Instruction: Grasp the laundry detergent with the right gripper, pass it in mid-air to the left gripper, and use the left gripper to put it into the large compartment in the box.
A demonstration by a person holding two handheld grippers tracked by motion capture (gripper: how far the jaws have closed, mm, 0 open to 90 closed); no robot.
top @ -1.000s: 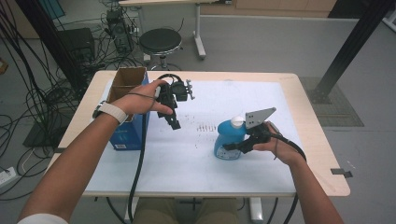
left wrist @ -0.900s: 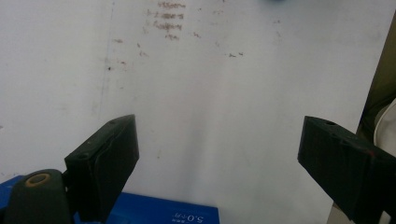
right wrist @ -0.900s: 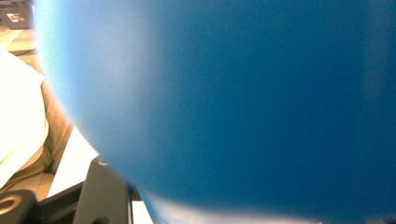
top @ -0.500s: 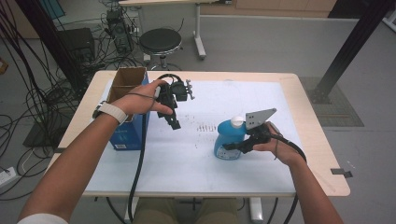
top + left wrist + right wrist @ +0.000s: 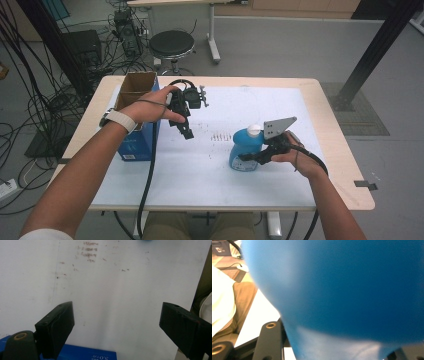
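Gripping blue bottle (image 5: 245,150) at mid-body, R gripper (image 5: 248,158) clamped on it, right-centre of table (image 5: 330,125). Plastic looks smooth, prob. slippery, light; hold belly, not cap.
L gripper view: L gripper (image 5: 117,322) wide, empty.
R gripper view: bottle up close, blurred.

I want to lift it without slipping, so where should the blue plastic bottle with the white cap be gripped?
Grip the blue plastic bottle across its broad lower body, coming level from its right side, as the right gripper does: it stands upright, and the narrow neck under the white cap offers less hold.
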